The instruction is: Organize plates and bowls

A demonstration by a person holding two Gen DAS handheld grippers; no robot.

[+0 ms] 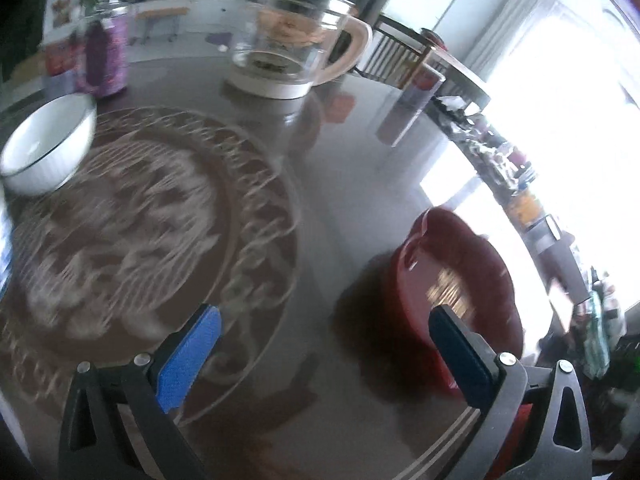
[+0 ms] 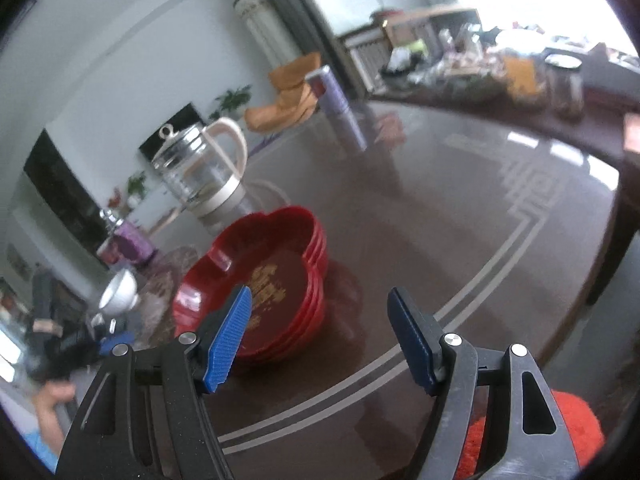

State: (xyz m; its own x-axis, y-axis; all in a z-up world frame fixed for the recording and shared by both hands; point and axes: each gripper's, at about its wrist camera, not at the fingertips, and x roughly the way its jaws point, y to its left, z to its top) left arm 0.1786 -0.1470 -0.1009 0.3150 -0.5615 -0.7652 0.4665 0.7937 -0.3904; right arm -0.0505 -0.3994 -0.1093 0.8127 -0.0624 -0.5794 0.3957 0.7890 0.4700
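Left wrist view: the left tongs (image 1: 324, 354) are seen released, nothing between the blue pads, pitched down over the dark tabletop (image 1: 344, 168). The white bowl (image 1: 48, 146) sits at 10 o'clock on the patterned glass turntable (image 1: 160, 216); the red plate stack (image 1: 456, 280) lies at 3 o'clock, just behind the right finger. A glass kettle (image 1: 296, 48) stands at 12 o'clock. Heavy blur is noted.

Right wrist view: the right tongs (image 2: 320, 336) are also released and empty, tilted down and rolled. The red flower-shaped plates (image 2: 256, 280) are nested at 10 o'clock, just past the left pad; the bowl (image 2: 120, 292) is well apart at 9 o'clock.

Judged next: the bowl should be gripped by its rim, lifted level, and kept clear of the kettle.
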